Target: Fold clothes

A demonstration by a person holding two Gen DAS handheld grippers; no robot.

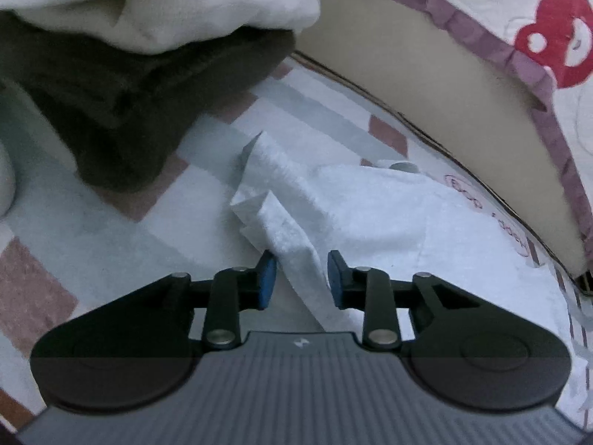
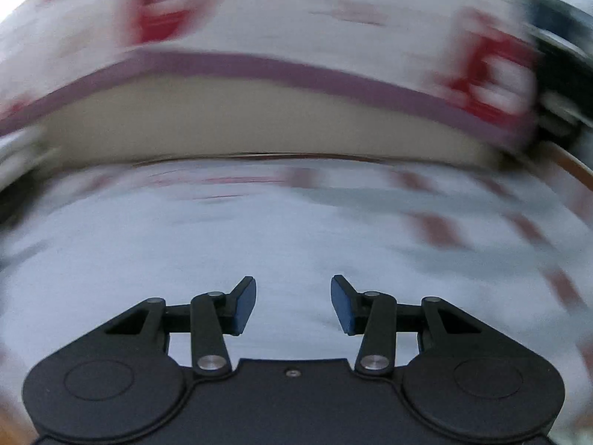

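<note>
on the checked bedsheet, my left gripper pinches a bunched fold of the white garment, a ridge of the textured cloth rising between its blue pads; i judge the grip a clamp on that fold, though the pads look a little apart around the fabric; the rest of the garment lies half spread and rumpled on the sheet, just ahead and to the right of that gripper, with a small printed mark near its far edge; my right gripper hangs over the sheet with its jaws apart and nothing between them, its view smeared by motion so that only the pale sheet, the beige mattress side and the red-and-white quilt above it can be made out; behind the garment stands a stack that reads as finished work: a folded dark brown item on the sheet with a folded cream-white item lying on top of it, touching; so at least two pieces appear done and piled, and the white one is in hand, creased but not yet squared; by my reckoning it still wants flattening, its sides brought in, a final fold, and a place on the stack; whether more clothes wait out of view i cannot tell.
</note>
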